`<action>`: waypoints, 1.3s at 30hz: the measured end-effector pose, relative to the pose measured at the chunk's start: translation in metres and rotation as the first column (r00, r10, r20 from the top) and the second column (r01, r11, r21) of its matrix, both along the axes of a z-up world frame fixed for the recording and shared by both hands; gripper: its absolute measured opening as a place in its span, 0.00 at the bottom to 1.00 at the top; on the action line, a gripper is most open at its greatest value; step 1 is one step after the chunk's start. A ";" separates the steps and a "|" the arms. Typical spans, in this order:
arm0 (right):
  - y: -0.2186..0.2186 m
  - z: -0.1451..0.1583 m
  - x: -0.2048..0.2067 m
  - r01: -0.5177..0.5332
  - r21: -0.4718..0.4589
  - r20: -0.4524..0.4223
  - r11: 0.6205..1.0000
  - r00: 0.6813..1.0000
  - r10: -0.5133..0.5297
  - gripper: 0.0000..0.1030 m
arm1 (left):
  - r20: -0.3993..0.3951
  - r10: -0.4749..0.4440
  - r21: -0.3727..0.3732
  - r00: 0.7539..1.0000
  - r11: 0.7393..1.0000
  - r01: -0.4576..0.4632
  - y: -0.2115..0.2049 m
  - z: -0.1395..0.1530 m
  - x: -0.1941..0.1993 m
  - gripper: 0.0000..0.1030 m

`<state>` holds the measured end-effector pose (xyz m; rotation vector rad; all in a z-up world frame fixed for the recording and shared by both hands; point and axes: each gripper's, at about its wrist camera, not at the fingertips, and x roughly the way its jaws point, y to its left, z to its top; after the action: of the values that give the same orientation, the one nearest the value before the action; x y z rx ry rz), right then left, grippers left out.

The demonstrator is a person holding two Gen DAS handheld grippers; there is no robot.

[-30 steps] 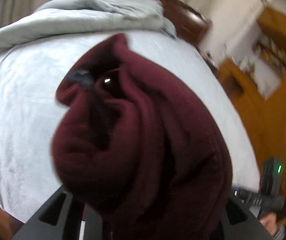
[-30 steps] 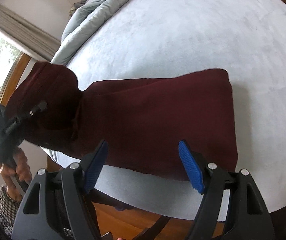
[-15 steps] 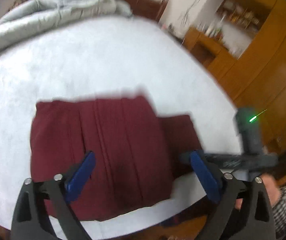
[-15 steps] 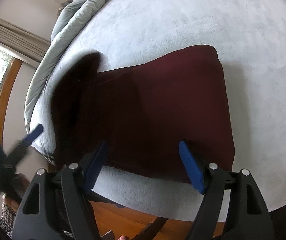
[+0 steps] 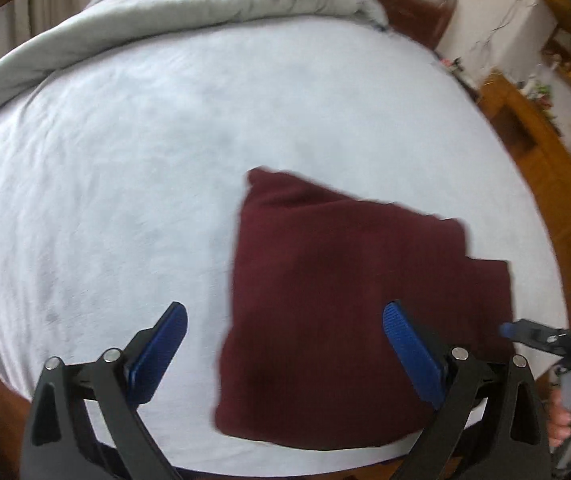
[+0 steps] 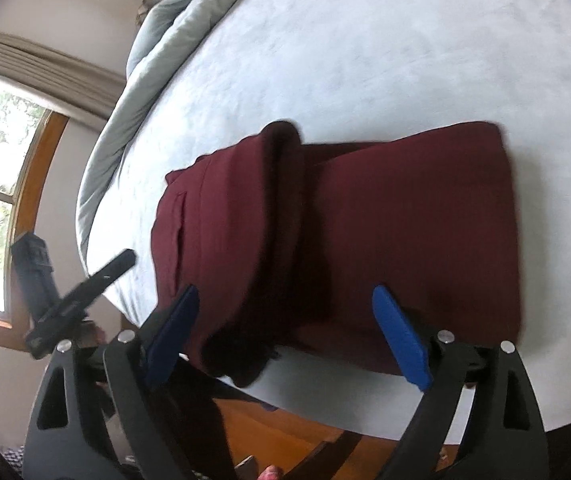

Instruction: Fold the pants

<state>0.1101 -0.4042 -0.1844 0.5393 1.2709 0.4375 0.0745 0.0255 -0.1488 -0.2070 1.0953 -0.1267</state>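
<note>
The dark red pants (image 5: 349,312) lie folded in a compact stack on the white bed (image 5: 165,168), near its front edge. In the right wrist view the pants (image 6: 405,232) show the upper folded layer with a pocket slit on the left and a thick fold ridge across the middle. My left gripper (image 5: 285,352) is open and empty, above the stack's left edge. My right gripper (image 6: 285,332) is open and empty, just above the stack's near edge. The right gripper shows at the right edge of the left wrist view (image 5: 545,336), and the left gripper at the left of the right wrist view (image 6: 73,300).
A grey duvet (image 5: 189,12) is bunched along the far side of the bed. A dark wooden headboard (image 5: 417,4) stands behind it. Wooden cabinets (image 5: 533,128) stand to the right. A window with a wooden frame (image 6: 1,200) is on the left in the right wrist view.
My left gripper held the pants' end up in front of its camera, laid it over the stack and let go. It has since drawn back to the left. The right gripper stayed open.
</note>
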 end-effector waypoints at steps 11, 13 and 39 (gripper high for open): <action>0.042 -0.031 0.021 -0.064 -0.055 -0.085 0.996 0.995 0.059 0.87 | -0.140 0.016 -0.083 0.990 0.996 -0.028 0.013 -0.040 0.003 0.96; 0.051 -0.031 0.023 -0.099 -0.036 -0.068 0.994 0.993 0.096 0.51 | -0.165 0.012 -0.137 0.986 0.990 -0.035 0.016 -0.047 0.004 0.96; -0.045 0.055 -0.012 -0.063 0.053 0.084 0.997 0.995 0.058 0.19 | -0.148 -0.052 -0.294 0.988 0.956 0.006 -0.013 -0.026 0.003 0.96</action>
<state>0.0981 -0.4495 -0.1297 0.5251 1.2013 0.5417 0.0775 0.0125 -0.1744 -0.4740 1.2324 -0.3049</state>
